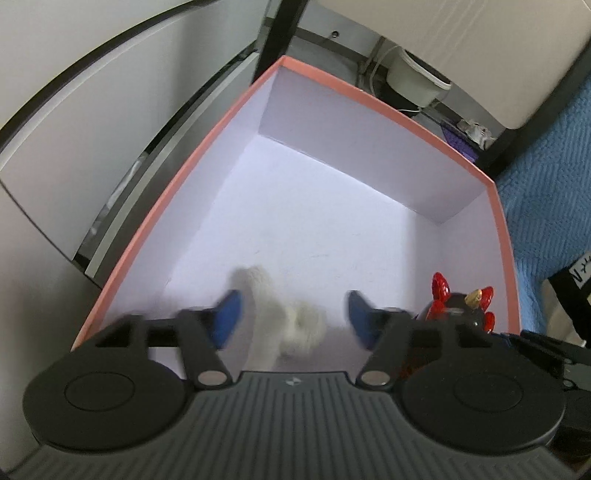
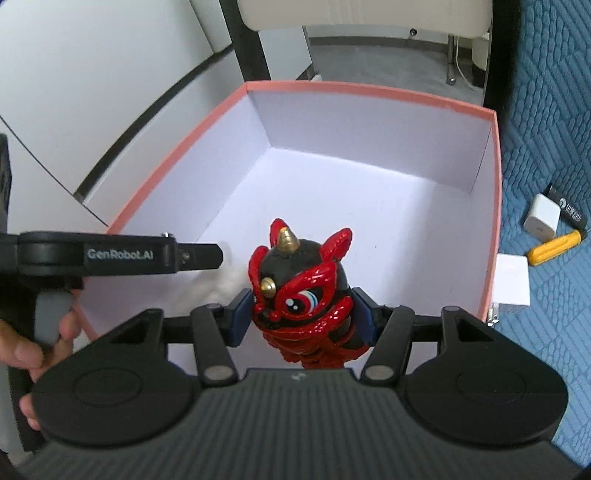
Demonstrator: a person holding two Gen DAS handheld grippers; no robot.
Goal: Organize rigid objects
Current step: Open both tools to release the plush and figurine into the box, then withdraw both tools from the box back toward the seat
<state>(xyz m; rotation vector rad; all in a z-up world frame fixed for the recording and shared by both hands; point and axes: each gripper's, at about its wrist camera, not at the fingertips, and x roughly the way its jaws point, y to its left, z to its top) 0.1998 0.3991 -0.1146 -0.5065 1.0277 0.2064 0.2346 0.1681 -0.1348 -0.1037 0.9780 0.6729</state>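
Off-task stuff I see: blue quilted cloth [image 2: 546,110] covers the surface on the right. Left side is white panels [image 1: 92,110] w/ black seams between them. Beyond, a black frame upright [image 2: 251,44] carrying a cream pad [image 2: 362,11], prob. a chair. Grey floor [image 2: 369,55] behind it. White container [image 1: 413,81] on the floor, white cable beside it. Small purple item [image 1: 460,142] nearby, too small to ID.

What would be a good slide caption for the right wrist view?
Right gripper holds a red-and-black lion figurine over an open pink-rimmed box, with the left gripper alongside.
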